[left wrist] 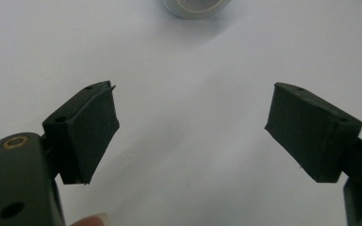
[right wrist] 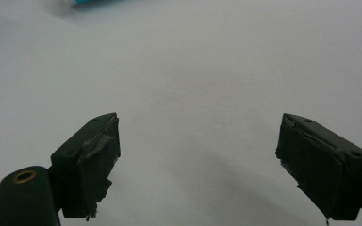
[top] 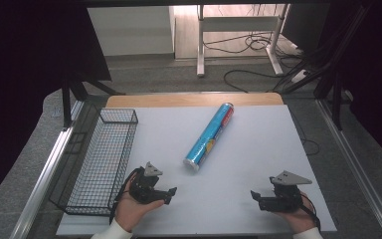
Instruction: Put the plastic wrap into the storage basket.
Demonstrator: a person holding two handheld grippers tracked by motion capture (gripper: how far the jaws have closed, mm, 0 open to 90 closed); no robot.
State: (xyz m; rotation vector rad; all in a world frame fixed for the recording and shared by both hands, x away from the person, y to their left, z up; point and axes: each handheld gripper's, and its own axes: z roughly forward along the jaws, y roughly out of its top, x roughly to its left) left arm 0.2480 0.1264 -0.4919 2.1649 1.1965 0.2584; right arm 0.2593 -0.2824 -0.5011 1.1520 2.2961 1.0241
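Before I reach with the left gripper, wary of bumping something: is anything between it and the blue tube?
Nothing visible. Bare white table lies between the open left gripper and the tube's near end.

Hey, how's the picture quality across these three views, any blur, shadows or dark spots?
High view: the white table is evenly lit, the side edges of the frame fall nearly black, and the blue tube is fairly sharp. Left gripper view: the tube's end at the top is blurred; soft shadows spread under the open jaws. Right gripper view: dim and greyish, with a faint shadow between the jaws.
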